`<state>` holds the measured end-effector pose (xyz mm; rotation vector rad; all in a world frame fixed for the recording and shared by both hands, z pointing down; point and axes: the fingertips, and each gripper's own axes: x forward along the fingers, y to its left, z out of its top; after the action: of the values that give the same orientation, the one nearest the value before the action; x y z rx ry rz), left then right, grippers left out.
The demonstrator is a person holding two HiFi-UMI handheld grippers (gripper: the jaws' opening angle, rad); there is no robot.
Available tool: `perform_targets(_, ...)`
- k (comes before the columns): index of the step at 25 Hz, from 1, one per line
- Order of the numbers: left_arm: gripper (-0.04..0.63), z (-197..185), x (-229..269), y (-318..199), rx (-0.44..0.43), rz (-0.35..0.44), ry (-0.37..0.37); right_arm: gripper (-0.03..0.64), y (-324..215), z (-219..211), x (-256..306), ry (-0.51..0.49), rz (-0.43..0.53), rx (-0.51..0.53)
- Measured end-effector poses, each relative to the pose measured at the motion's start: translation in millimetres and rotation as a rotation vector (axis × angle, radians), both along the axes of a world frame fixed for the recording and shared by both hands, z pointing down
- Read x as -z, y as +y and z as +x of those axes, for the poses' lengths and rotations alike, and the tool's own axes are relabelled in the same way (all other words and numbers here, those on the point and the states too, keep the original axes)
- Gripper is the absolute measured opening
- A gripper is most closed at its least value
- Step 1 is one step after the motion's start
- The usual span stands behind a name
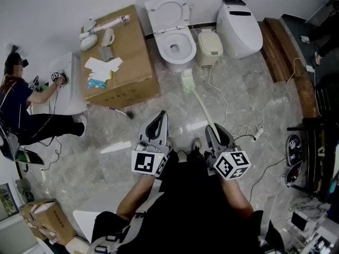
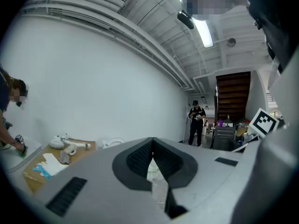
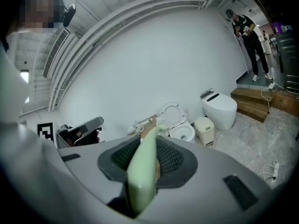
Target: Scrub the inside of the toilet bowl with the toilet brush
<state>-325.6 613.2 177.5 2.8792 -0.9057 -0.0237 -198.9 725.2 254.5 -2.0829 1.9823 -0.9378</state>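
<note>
Holding the pale green toilet brush [image 1: 200,103] in my right gripper [image 1: 216,134], jaws clamped on its handle.
Its head is outside the open toilet bowl [image 1: 165,57] ahead; my left gripper [image 1: 158,123] is closed, empty.

Grey-bodied left gripper [image 1: 159,117] and right gripper [image 1: 210,130] with black ribbed jaw pads. Behind each claw sits a cube [image 1: 149,163] bearing black-and-white square markers. The wearer has black clothing [image 1: 196,205].
</note>
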Motion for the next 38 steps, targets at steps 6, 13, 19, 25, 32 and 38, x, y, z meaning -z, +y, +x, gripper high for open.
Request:
perform_targets(6, 0.008, -7, 1, -5, -0.001, -0.001, 0.008, 0.114, -5, -7, 0, -0.001, 0.001, -0.003)
perform_targets(13, 0.009, -24, 0, -14, -0.011, 0.009, 0.008, 0.114, -13, -20, -2, 0.01, -0.005, -0.02)
perform_targets(19, 0.008, -43, -6, -26, -0.04, -0.013, 0.014, 0.114, -24, -37, -1, -0.016, 0.001, -0.061)
perform_targets(25, 0.009, -52, -16, -38, -0.065, -0.029, 0.015, 0.114, -40, -46, -6, 0.002, -0.003, -0.073)
perform_targets(32, 0.009, -40, -31, -78, -0.042, -0.055, -0.006, 0.114, -80, -27, -16, -0.032, -0.002, -0.086)
perform_targets(38, 0.008, 2, -34, -137, -0.028, -0.039, -0.025, 0.114, -141, 18, -28, -0.053, -0.002, -0.077)
